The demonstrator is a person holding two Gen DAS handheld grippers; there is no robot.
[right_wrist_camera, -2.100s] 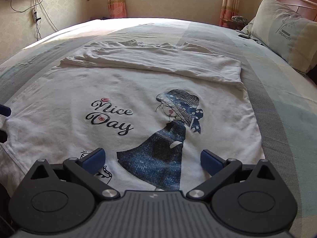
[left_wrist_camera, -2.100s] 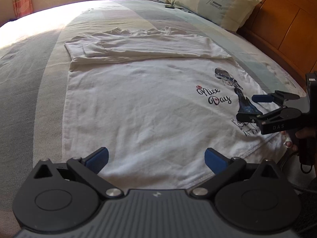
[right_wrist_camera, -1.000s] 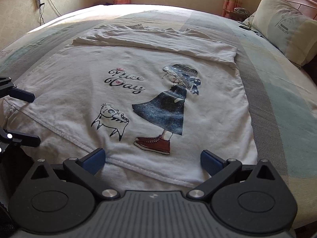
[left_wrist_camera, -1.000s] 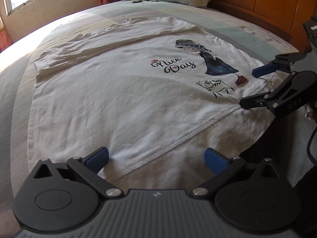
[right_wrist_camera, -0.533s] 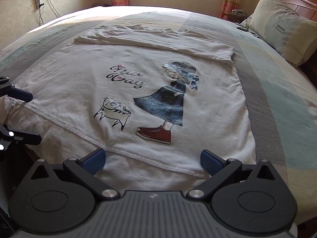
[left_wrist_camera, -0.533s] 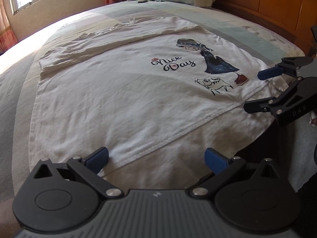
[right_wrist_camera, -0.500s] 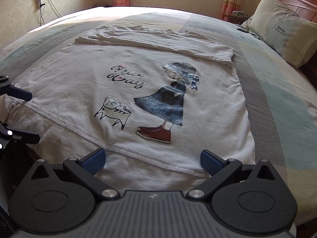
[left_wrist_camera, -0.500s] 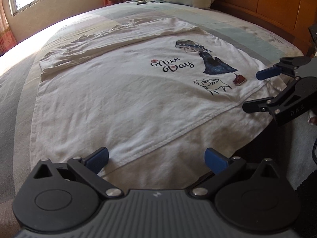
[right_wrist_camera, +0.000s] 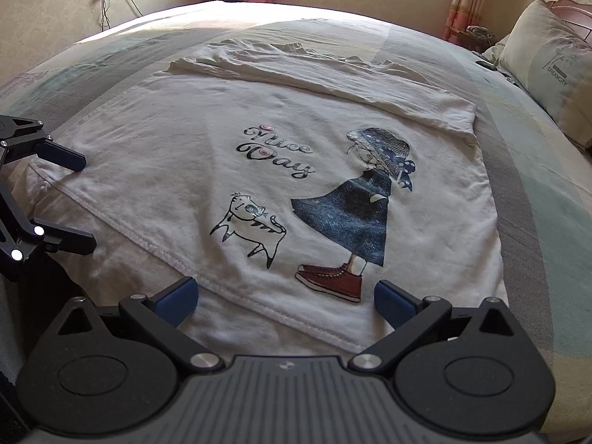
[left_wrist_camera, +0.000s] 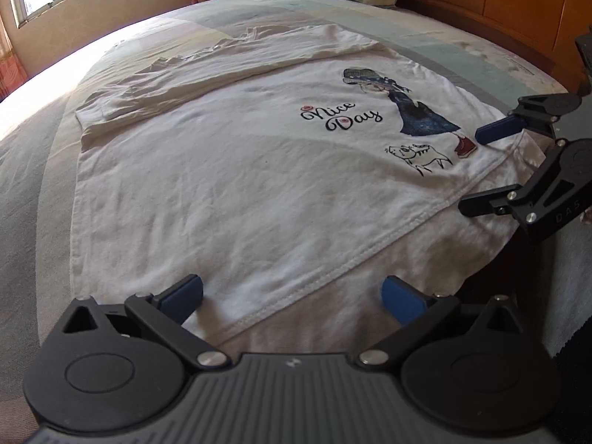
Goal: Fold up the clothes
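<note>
Mostly flat on bed [left_wrist_camera: 44,170]: white T-shirt [left_wrist_camera: 236,185], hem at near edge. Your left tool [left_wrist_camera: 292,292] and right tool [right_wrist_camera: 285,296] spread wide over hem, empty. Far sleeves bunched, hard to read.

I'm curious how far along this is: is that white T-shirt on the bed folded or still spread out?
Mostly spread out. The white T-shirt lies flat, print up, on the bed; only its far part is folded over.

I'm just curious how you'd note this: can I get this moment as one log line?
task: fold clothes | left gripper: open | right gripper: open | white T-shirt: flat on bed, ungrasped
</note>
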